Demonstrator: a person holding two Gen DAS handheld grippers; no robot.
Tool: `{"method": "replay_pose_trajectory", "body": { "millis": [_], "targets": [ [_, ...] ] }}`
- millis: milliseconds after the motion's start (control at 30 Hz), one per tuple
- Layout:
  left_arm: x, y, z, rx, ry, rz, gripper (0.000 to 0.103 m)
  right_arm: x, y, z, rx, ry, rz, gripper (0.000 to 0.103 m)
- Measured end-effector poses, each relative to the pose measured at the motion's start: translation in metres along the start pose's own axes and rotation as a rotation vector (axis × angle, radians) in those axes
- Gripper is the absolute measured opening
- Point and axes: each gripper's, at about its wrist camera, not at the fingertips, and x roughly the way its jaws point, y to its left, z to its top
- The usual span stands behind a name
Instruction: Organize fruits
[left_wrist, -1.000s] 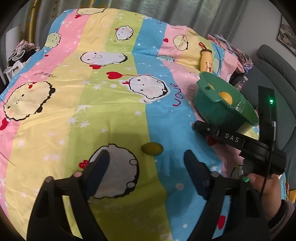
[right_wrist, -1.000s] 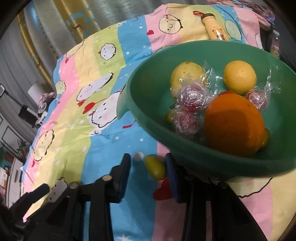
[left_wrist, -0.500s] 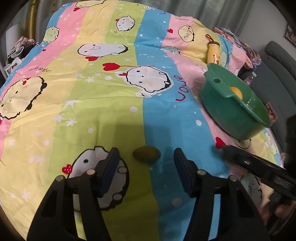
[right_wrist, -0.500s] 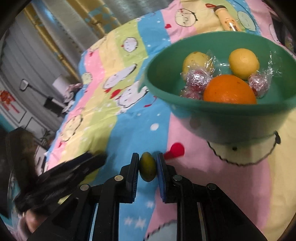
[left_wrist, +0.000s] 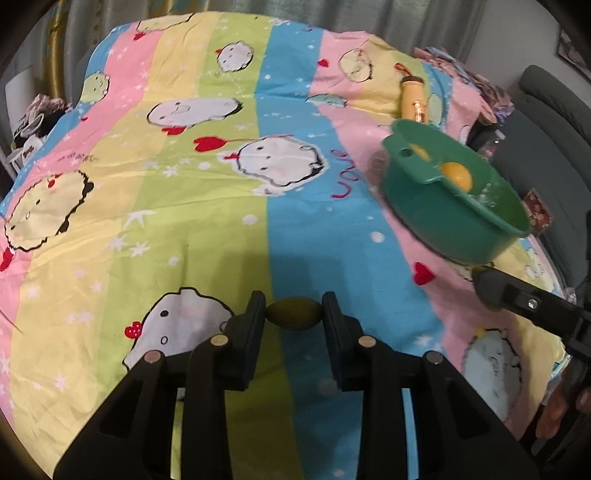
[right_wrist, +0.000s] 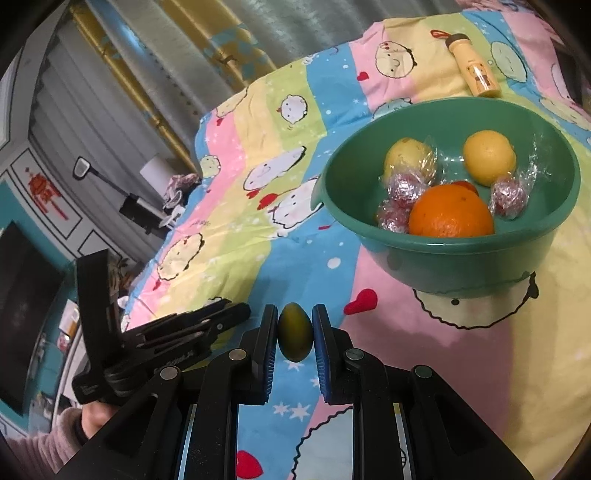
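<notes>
A small oval yellow-green fruit (right_wrist: 294, 331) is pinched between the right gripper (right_wrist: 294, 334) fingers, in front of the green plastic bowl (right_wrist: 454, 254); half a second ago the same grip sat lower and nearer the bowl. A second matching green fruit (left_wrist: 293, 313), well left of the bowl, is now clamped by the left gripper (left_wrist: 293, 315), whose fingers stood apart around it before. The bowl holds a large orange (right_wrist: 451, 216), two yellow citrus fruits (right_wrist: 488, 157) and foil-wrapped sweets (right_wrist: 508, 195). Everything rests on a striped pastel cartoon bedsheet (left_wrist: 207, 206); a small yellow bottle (left_wrist: 414, 96) lies beyond the bowl, grey curtains (left_wrist: 369, 14) behind.
</notes>
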Motion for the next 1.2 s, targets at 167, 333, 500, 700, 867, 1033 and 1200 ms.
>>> {"method": "replay_pose_trajectory", "body": {
  "millis": [167,333,500,700,867,1033,1200],
  "targets": [
    [-0.021,-0.016,0.010,0.019,-0.043,-0.042,0.030,-0.017,0.000,0.006,0.001,-0.047,0.019,0.021],
    [-0.036,-0.041,0.026,0.053,-0.082,-0.079,0.031,-0.038,-0.006,0.014,0.007,-0.103,0.024,0.021],
    [-0.041,-0.068,0.042,0.096,-0.105,-0.103,0.031,-0.061,-0.019,0.022,0.024,-0.160,0.005,0.021],
    [-0.040,-0.099,0.060,0.148,-0.122,-0.124,0.031,-0.083,-0.037,0.033,0.043,-0.213,-0.025,0.021],
    [-0.035,-0.120,0.072,0.191,-0.124,-0.134,0.031,-0.094,-0.052,0.041,0.048,-0.237,-0.048,0.021],
    [-0.026,-0.138,0.083,0.234,-0.123,-0.130,0.031,-0.100,-0.060,0.050,0.033,-0.250,-0.068,0.021],
    [-0.016,-0.151,0.091,0.256,-0.114,-0.128,0.031,-0.100,-0.066,0.060,0.011,-0.250,-0.091,0.021]
  ]
}}
